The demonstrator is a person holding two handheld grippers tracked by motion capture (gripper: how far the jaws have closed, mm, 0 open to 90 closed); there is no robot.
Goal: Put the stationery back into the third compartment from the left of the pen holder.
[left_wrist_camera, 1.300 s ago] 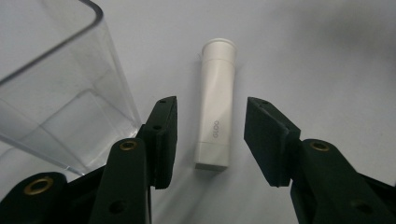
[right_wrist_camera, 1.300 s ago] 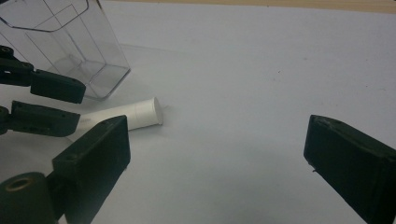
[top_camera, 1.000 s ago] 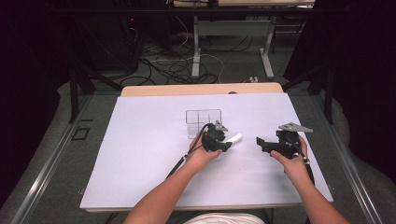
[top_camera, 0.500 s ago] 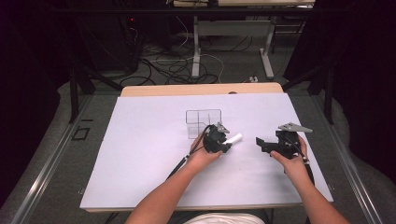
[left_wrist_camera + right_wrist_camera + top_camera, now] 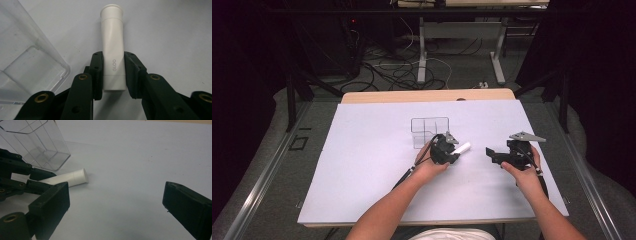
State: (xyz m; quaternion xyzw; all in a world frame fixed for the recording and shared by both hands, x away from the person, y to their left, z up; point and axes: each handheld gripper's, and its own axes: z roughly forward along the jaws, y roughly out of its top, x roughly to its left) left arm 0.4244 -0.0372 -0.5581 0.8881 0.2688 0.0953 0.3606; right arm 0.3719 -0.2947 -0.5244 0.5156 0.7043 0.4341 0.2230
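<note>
A white glue stick tube (image 5: 113,50) marked GLOO lies on the white table cover, and my left gripper (image 5: 113,75) is shut on its lower half, jaws pressed to both sides. From above, the tube (image 5: 462,148) sticks out to the right of the left gripper (image 5: 453,154). In the right gripper view the tube (image 5: 72,177) points toward me. My right gripper (image 5: 490,153) hovers open to the tube's right, its jaws wide apart with nothing between them (image 5: 116,202). A clear plastic divided box (image 5: 430,131) stands just behind the left gripper.
The clear box (image 5: 27,60) sits close to the left jaw; it appears again in the right gripper view (image 5: 37,142). The white cover (image 5: 362,165) spans most of the wooden table (image 5: 427,96). Cables and desk legs lie on the floor beyond.
Almost nothing differs. Both hands and grippers stay where they were, and the left gripper keeps its hold on the white tube.
</note>
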